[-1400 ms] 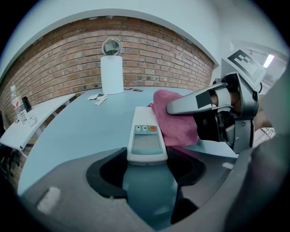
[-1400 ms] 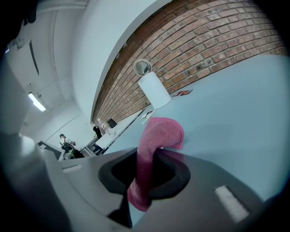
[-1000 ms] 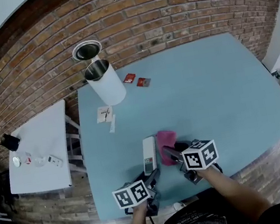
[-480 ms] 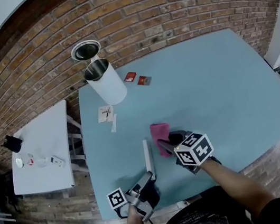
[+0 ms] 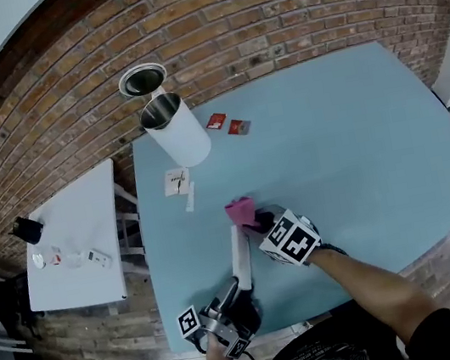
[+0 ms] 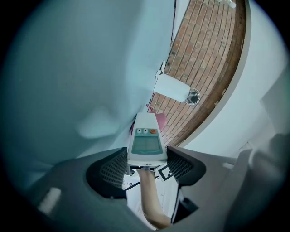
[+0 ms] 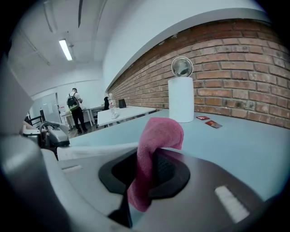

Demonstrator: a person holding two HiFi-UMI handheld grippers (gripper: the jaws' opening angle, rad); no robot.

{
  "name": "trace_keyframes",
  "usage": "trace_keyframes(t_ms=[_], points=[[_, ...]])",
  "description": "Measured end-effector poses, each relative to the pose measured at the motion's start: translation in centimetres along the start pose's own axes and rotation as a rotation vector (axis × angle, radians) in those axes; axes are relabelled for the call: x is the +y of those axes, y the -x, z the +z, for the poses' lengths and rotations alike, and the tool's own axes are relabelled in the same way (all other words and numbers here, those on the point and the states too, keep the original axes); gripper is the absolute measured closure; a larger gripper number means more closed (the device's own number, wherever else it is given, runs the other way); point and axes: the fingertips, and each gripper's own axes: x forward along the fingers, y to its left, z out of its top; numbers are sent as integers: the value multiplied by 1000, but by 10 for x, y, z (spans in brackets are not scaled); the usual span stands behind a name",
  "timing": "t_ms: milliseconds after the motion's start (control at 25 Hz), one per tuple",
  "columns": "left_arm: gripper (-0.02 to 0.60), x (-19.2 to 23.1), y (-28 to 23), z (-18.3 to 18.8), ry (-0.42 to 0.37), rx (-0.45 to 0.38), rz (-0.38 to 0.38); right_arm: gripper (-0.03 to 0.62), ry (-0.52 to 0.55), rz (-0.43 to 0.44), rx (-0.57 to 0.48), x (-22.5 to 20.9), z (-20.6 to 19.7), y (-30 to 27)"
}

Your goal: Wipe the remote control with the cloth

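closest to the person, the left gripper (image 5: 238, 295) is squeezed on the near end of the remote control (image 5: 239, 256). in the left gripper view the two jaws press on both sides of the remote, and its little screen and buttons face the camera. from the head view the remote looks thin, turned up on its edge, and it points away from the person over the blue table (image 5: 347, 136).

a bit farther out and to the right, the right gripper (image 5: 256, 223) is clamped on the pink cloth (image 5: 241, 210). in the right gripper view the cloth goes down between the jaws and its top flops over. the cloth is right at the far end of the remote. i cannot tell if they touch.

past them, some white paper slips (image 5: 176, 181) lie on the table. farther back stands a white can (image 5: 178, 133) with a round lid (image 5: 141, 80) up, and two red packets (image 5: 227, 124) lie near it. a white side table (image 5: 71, 236) is off to the left. a brick wall (image 5: 264, 13) is at the back.
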Motion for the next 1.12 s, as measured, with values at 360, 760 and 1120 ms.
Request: trace_keyframes(t_ms=[360,760,1120], points=[[305,2,-2,2,-1,-13,3,528,-15,31,-25,9,1,4],[305,1,-10,-1,-4,-3,0,528,-44,64,-50,26,-1,20],[305,2,-15,-5,-7,8,2,528,-101,72,-92,43,-5,39]])
